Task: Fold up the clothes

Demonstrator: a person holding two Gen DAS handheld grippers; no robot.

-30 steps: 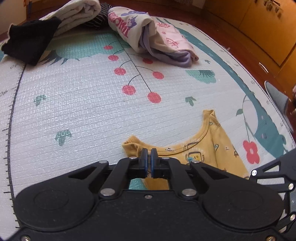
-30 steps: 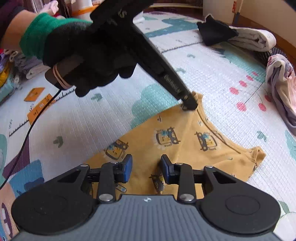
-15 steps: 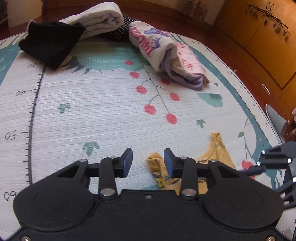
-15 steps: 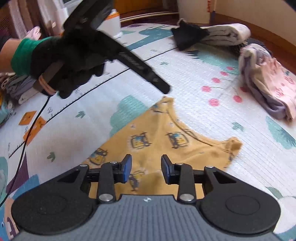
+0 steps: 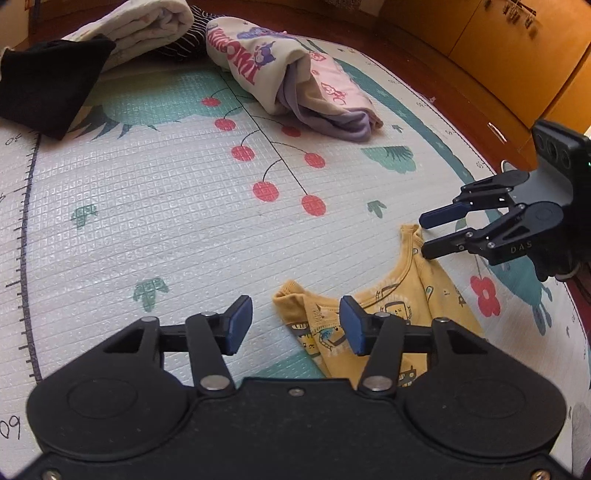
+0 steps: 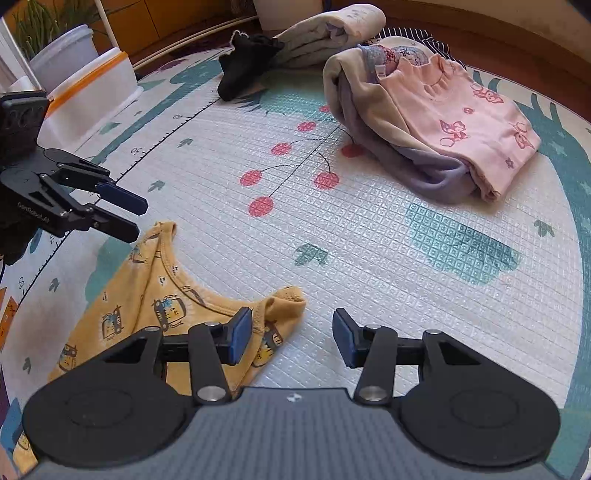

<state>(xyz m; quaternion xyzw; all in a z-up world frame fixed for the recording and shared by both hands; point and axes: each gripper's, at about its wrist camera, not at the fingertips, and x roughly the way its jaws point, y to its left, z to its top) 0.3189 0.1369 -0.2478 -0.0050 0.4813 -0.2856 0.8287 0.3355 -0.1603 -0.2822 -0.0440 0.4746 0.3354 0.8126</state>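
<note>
A small yellow vest point(image 6: 147, 295) printed with little cars was seen lying on the play mat point(image 5: 166, 206), spread mostly flat, with one shoulder strap point(image 6: 284, 301) bunched into a soft fold and the other strap point(image 6: 162, 230) stretched out along the mat. All places are given here from that vest. The left gripper point(image 5: 295, 325) was held low over the bunched strap, its jaws parted wide and empty, with the strap seen between and just beyond them; the right gripper point(image 5: 424, 236) was held just beside the stretched strap, its jaws likewise parted with nothing between them. The two tools appeared to be stationed one at each shoulder so that the garment's top edge could be taken at both corners together, which is judged to suit either a squaring-up or a fold across the body. Whether the vest had been laid out for folding or was only partly arranged could not be settled from the views; no crease across the body was visible. Well beyond the vest, across the cherry print, a pink and lilac bundle of clothes point(image 6: 443, 125) was lying, and farther off a rolled cream cloth point(image 6: 325, 29) with a black garment point(image 6: 243, 62) against it, apparently kept away so the working area stayed free. White lidded tubs point(image 6: 92, 92) stood off the mat's edge beyond the vest.
</note>
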